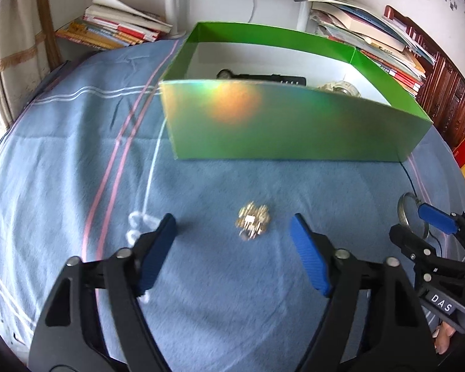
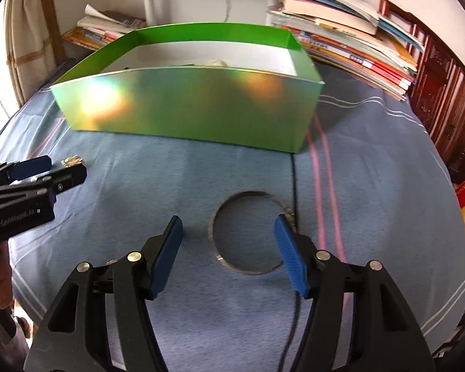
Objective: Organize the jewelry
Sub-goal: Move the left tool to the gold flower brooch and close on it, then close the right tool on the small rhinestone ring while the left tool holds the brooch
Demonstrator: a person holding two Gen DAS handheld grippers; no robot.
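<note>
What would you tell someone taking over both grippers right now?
Left gripper: open, jaws either side of the gold brooch on the blue cloth, not gripping.
Right gripper: open, jaws around the silver bangle, which lies flat; the right pad is close to its rim.
Green box: behind both, already holding a dark item and a pale one.
Left to do: grip the brooch and bangle, put them in the box.

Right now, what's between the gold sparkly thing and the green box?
Nothing but bare blue cloth. In the left wrist view, the gold brooch lies apart from the green box, with only cloth between them.
</note>
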